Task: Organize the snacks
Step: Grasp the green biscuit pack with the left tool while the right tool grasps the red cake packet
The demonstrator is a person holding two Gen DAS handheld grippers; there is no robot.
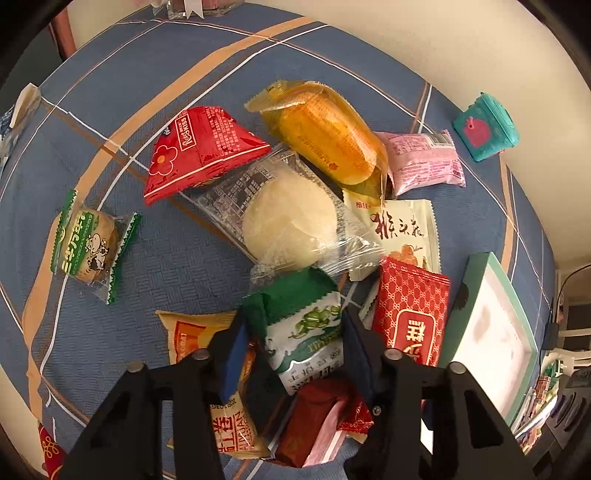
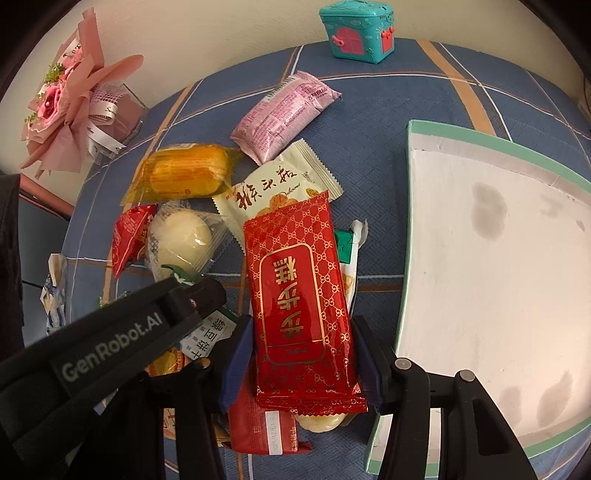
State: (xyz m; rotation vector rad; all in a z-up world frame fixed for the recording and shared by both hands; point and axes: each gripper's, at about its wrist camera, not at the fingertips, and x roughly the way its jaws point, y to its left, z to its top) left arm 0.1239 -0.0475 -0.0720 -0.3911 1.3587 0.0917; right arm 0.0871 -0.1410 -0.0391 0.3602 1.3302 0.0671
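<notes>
My left gripper (image 1: 291,350) points down into a pile of wrapped snacks and is shut on a green-and-white packet (image 1: 306,325), with a pad against each side. In the right wrist view my right gripper (image 2: 303,354) is shut on a long red packet (image 2: 295,288) with gold lettering, which lies lengthwise between the pads above the pile. That red packet (image 1: 410,314) also shows beside the left gripper. A white tray with a green rim (image 2: 498,140) lies just right of the right gripper. The left gripper's black body (image 2: 110,332) crosses the lower left of the right wrist view.
On the blue checked tablecloth (image 1: 177,266) lie a yellow cake (image 1: 325,136), a white bun in clear wrap (image 1: 291,225), a red triangular packet (image 1: 199,147), a pink packet (image 1: 424,158), a cream packet (image 1: 402,229) and a green biscuit pack (image 1: 88,243). A teal toy box (image 2: 360,29) and a pink bouquet (image 2: 66,99) stand at the back.
</notes>
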